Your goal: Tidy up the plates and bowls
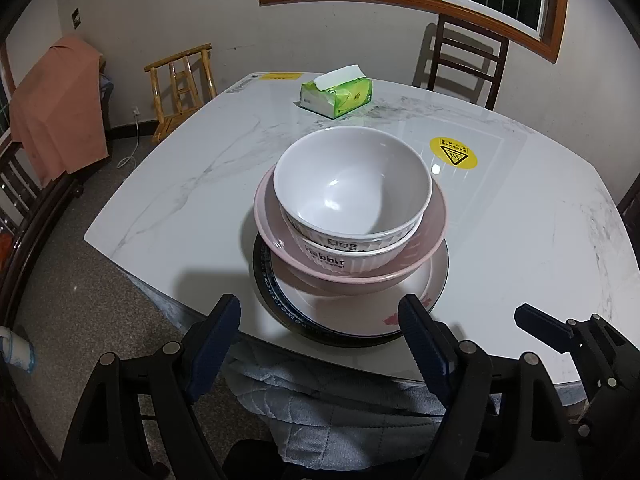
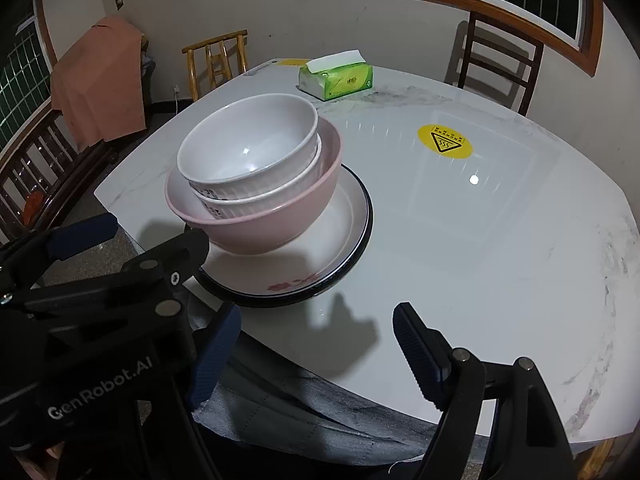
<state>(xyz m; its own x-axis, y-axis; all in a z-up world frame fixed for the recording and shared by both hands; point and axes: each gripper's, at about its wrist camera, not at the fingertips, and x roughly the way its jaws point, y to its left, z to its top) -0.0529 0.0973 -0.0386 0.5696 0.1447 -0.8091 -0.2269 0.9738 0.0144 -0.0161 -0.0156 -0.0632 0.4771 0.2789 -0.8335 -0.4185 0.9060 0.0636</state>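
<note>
Pink bowl holding two nested white bowls sits on a dark-rimmed plate at the desk edge. Likely rigid, slippery, breakable; lift by rims. Left claw and right claw both released, empty.

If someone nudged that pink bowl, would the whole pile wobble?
Probably. The pink bowl sits tilted and off-centre on the black-rimmed plate, so it may rock. Two white bowls nested inside raise the weight, likely tipping easier. All look glossy, so probably slippery.
</note>
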